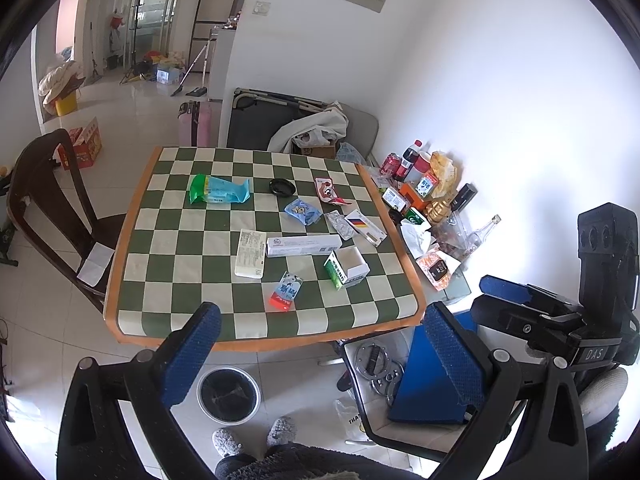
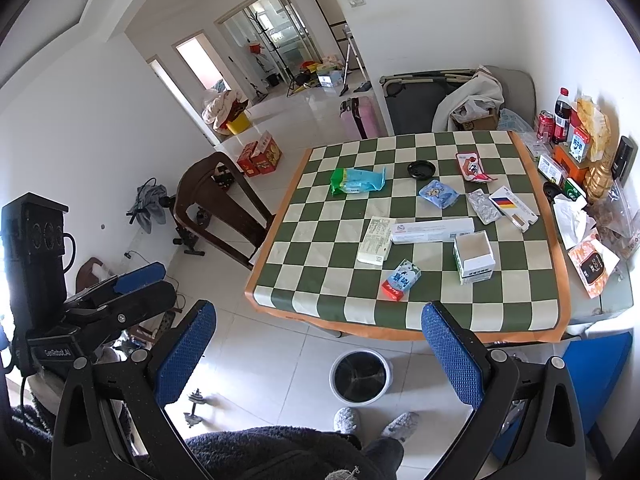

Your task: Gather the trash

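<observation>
On the checkered table (image 1: 132, 216) we see light trash, from the left edge: a soft green-blue wrapper (image 1: 218, 190), a stiff long white box (image 1: 304, 245), an open green carton (image 1: 346, 268). We judge the box edges give the best hold. Left gripper (image 1: 320, 344) and right gripper (image 2: 320, 344) stand apart, empty. The right wrist view shows the bin (image 2: 360, 376) more completely.

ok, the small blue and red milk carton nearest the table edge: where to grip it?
Judging by its pose, take the milk carton across its narrow width, mid-body, coming from above. It lies flat on the checkered tablecloth, clear of the open green box, so either open gripper fits.
</observation>
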